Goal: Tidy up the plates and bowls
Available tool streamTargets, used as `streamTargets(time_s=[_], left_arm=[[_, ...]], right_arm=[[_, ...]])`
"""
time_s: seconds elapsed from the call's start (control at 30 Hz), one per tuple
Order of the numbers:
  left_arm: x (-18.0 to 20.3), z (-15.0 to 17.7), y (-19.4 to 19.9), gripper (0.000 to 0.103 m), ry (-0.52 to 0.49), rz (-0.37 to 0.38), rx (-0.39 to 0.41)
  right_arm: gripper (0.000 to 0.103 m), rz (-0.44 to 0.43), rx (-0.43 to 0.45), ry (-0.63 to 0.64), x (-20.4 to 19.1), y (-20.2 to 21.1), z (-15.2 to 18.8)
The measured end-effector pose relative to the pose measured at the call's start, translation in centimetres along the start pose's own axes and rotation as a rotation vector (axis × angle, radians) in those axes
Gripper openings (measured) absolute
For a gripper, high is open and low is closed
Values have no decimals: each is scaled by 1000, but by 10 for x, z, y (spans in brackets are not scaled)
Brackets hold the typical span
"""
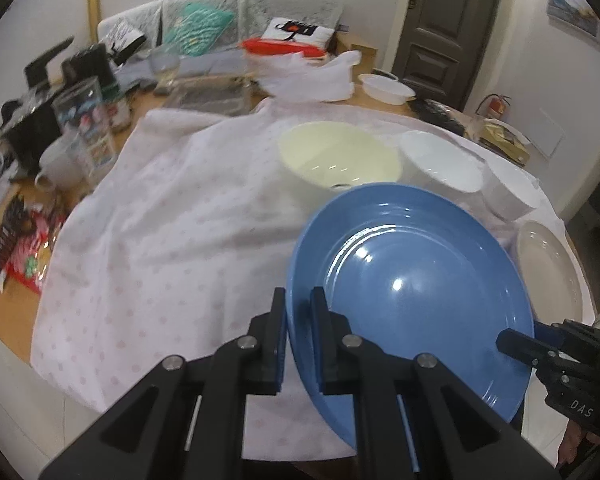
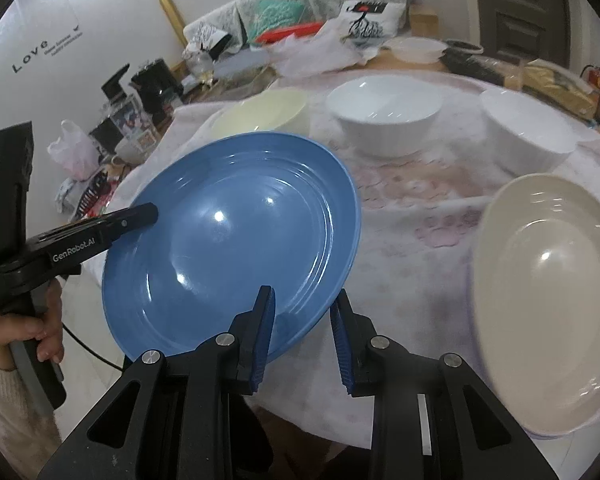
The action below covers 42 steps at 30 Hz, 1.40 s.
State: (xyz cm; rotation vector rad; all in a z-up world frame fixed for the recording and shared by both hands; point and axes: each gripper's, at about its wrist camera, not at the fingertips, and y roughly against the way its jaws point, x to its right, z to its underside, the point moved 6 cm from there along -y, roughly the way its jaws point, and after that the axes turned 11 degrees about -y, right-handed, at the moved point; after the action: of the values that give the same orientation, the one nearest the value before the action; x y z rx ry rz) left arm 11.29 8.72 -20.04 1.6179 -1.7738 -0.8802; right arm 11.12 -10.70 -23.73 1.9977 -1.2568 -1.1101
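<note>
Right wrist view: both grippers, left gripper (image 2: 156,210) and right gripper (image 2: 302,316), clamped on blue plate (image 2: 236,240) rim, carrying it. Next, I judge: stack onto near-right cream plate (image 2: 548,304).

Large plate (image 2: 236,232) held tilted above cloth-covered bench (image 1: 160,240), left gripper (image 1: 298,312) clamped on rim at 9 o'clock, right gripper (image 2: 302,312) at 5 o'clock. Second plate (image 2: 548,304) at 3 o'clock. Three bowls in a row at 12: first bowl (image 2: 260,114), middle bowl (image 2: 384,110), third bowl (image 2: 528,128). Clutter beyond.
</note>
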Motion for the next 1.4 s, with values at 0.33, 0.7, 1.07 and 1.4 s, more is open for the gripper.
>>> streamTargets(time_s=[0.33,0.7,1.07,1.4], left_arm=[[65,-37,4,9,-100,52,30],[149,-60,-7,9,-223,87,22],[228,-67,-35,13,-339,124,-17],[260,-62,-59,16,-416,94,-57]], right_arm=[[23,57,114,-65,49,44,-13],[23,149,174,-138,112,76,-12],[23,231,191,-238,176,98,0],[23,261,177,-263,202,99,8]])
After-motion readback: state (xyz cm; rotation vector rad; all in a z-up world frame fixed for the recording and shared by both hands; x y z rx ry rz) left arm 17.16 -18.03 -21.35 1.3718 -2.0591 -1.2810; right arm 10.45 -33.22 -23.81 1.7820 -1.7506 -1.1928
